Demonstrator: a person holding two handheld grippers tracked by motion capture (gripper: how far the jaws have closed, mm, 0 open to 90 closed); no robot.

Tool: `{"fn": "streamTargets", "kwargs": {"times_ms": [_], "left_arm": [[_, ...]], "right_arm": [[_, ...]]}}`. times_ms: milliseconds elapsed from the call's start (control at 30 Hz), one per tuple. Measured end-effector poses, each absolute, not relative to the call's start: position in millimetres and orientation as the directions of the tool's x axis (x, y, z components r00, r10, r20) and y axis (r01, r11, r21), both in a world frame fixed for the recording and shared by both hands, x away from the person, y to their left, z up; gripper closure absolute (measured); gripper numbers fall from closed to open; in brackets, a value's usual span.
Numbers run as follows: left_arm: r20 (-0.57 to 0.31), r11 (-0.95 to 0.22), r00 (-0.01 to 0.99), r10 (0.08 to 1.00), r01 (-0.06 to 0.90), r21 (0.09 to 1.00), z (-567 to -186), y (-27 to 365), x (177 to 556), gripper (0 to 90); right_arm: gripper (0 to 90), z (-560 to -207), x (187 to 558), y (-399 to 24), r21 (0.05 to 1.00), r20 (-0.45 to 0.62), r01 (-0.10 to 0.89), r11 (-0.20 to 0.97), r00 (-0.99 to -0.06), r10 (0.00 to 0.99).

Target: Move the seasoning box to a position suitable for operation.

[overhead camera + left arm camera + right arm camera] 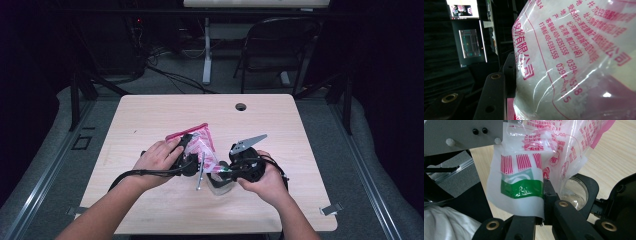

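Item: plastic bag [200, 145] of white granules (pink print), mid-desk [150, 115].
Left gripper [186, 152]: clasps the bag's body.
Right gripper [544, 202]: pinches its green-printed corner, above a clear container [574, 192].

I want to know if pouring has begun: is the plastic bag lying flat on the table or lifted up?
Lifted. The plastic bag hangs between the left gripper and the right gripper, over a clear container.

A clear pink-printed bag [202, 145] of white granules, held tilted above the table.
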State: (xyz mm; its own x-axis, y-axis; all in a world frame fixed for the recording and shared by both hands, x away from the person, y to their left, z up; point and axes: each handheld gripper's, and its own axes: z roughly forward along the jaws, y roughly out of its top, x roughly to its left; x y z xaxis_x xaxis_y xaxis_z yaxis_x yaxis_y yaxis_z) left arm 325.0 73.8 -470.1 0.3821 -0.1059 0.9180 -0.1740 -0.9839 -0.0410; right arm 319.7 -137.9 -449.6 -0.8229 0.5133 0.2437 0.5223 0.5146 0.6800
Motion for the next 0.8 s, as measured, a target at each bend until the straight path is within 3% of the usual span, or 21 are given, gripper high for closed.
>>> {"fn": "streamTargets", "kwargs": {"times_ms": [800], "left_arm": [[0.92,-0.981,0.371,-0.124,-0.187,-0.057,-468.5,69.6,327.9,59.6]], "right_arm": [[90.0,-450.0,320.8,-142.1,0.684,0.243,0.527,0.504,-0.817,0.524]]}}
